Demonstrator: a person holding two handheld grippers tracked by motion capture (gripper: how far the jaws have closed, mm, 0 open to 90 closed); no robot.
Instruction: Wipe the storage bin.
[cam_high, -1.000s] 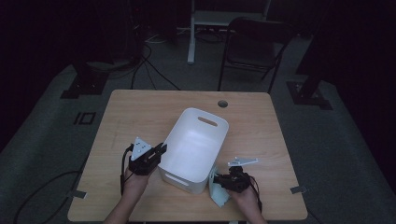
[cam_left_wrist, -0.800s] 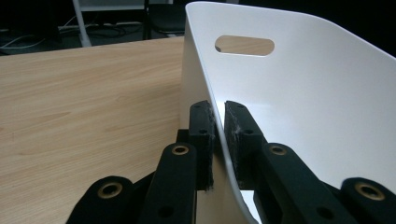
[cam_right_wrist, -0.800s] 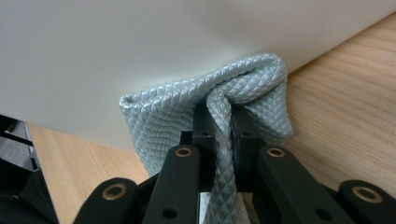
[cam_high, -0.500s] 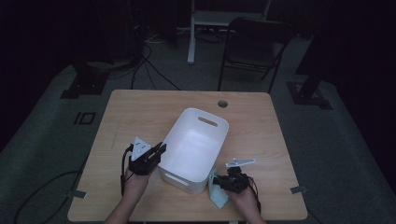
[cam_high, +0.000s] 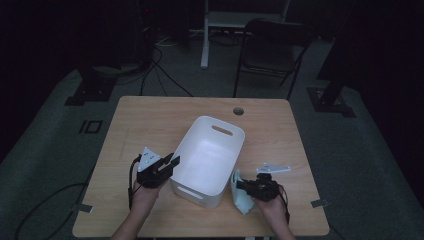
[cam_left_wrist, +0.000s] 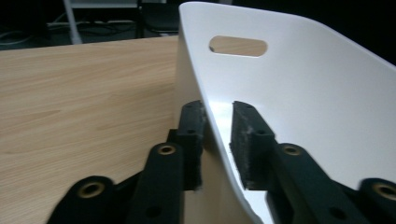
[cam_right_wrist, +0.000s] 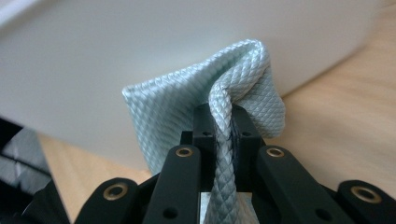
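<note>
The wooden table (cam_high: 150, 120) is a pale rectangle with visible grain and a round cable hole (cam_high: 238, 111) near its far edge. On its middle stands the white plastic bin (cam_high: 210, 155), smooth, rounded at the corners, with a slot handle cut into each end wall; its near end reaches toward the table's near edge.

The left gripper (cam_high: 167, 164), black and boxy with a grey three-cornered plate on top, sits at the bin's left wall. In the left gripper view its jaws straddle that wall's rim (cam_left_wrist: 205, 112), one felt-faced pad outside and one inside; they have just been opening, and a gap shows between the inner pad and the wall.

The right gripper (cam_high: 241, 185) is near the table's near right corner, just beside the bin. Its jaws are pressed together on a fold of pale blue-green cloth (cam_right_wrist: 233, 93), a soft woven piece with a fine diamond texture, bunched against the bin's outer wall.
</note>
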